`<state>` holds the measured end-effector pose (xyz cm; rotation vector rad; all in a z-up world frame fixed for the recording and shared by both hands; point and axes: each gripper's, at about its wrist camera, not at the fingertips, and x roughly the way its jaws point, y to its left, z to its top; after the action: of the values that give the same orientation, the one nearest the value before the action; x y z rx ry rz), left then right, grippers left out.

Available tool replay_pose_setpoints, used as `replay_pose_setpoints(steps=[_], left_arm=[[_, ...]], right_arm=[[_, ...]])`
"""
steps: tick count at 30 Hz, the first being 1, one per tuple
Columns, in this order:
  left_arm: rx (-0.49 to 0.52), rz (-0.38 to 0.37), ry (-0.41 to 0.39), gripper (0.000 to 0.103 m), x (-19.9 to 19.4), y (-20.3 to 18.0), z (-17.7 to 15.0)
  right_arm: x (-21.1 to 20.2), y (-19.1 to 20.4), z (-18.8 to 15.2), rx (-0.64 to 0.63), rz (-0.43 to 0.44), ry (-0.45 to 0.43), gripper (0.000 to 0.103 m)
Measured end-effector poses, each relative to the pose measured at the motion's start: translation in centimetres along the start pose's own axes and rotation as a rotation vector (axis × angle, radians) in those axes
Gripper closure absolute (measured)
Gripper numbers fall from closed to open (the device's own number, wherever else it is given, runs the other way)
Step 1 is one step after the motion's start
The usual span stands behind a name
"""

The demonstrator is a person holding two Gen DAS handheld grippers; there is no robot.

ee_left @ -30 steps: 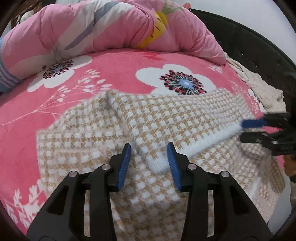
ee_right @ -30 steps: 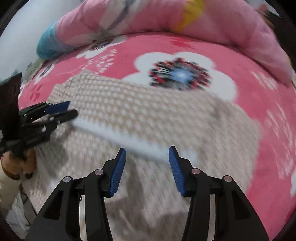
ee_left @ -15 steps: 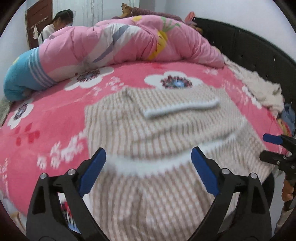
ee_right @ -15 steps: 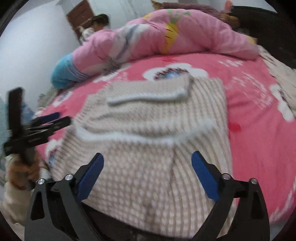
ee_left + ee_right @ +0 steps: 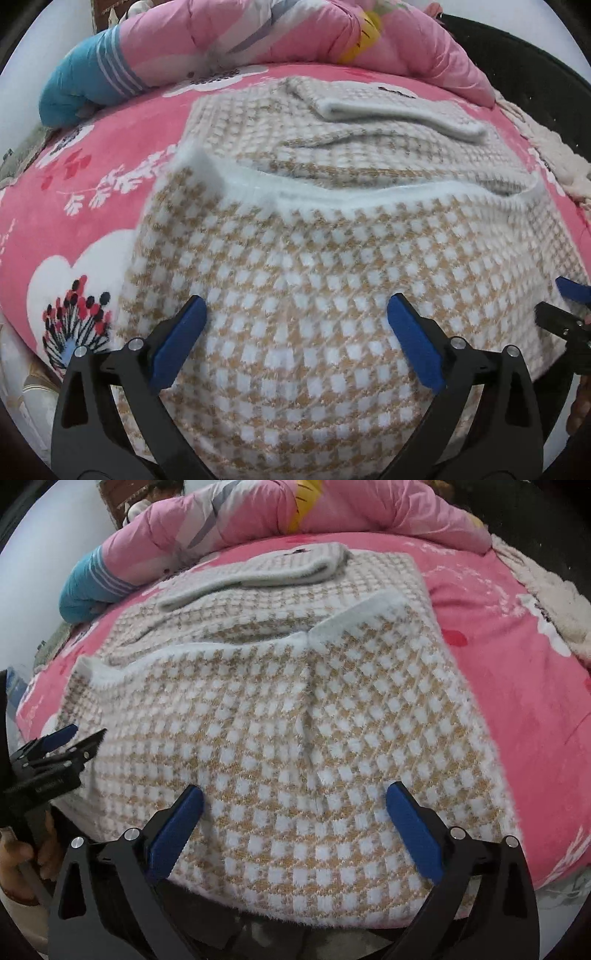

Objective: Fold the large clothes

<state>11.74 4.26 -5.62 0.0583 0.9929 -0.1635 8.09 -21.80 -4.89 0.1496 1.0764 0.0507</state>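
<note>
A beige-and-white check knit sweater [image 5: 314, 258] [image 5: 295, 709] lies spread on the bed, its near part folded up to a white-trimmed edge [image 5: 369, 194]. A sleeve with a white cuff [image 5: 388, 110] [image 5: 258, 572] lies folded across the far part. My left gripper [image 5: 295, 301] hovers over the sweater's near end, jaws opening wide, pads clear of the cloth below. My right gripper [image 5: 294, 788] does the same beside it, jaws opening, nothing pinched. Each shows in the other's view: the left gripper [image 5: 70, 738] at the left edge, the right gripper [image 5: 557, 299] at the right edge.
The sweater rests on a pink floral bedsheet [image 5: 74, 192]. A rolled pink quilt [image 5: 295, 33] with a blue striped end [image 5: 85, 85] lines the far side. A dark bed frame [image 5: 535, 74] and a cream fuzzy cloth [image 5: 546, 155] border the right. A hand [image 5: 22, 853] holds the left gripper.
Both grippers went from half-shut around the white-trimmed sleeve to wide open and drew back toward the bed's near edge. The sleeve now lies folded across the sweater's far part.
</note>
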Motion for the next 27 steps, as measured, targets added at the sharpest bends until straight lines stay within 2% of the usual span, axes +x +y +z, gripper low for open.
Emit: replay_pose_setpoints(steps=[10, 17, 27], left_arm=[[-0.005, 0.012, 0.0, 0.007, -0.2, -0.1, -0.4], [-0.022, -0.008, 0.029, 0.007, 0.6, 0.3, 0.6], [-0.017, -0.009, 0.018, 0.007, 0.6, 0.5, 0.6]], right_arm=[[-0.7, -0.4, -2.0, 0.005, 0.013, -0.059, 0.006], [-0.7, -0.7, -2.5, 0.012, 0.027, -0.048, 0.006], [-1.2, -1.4, -2.1, 0.007, 0.037, -0.039, 0.006]])
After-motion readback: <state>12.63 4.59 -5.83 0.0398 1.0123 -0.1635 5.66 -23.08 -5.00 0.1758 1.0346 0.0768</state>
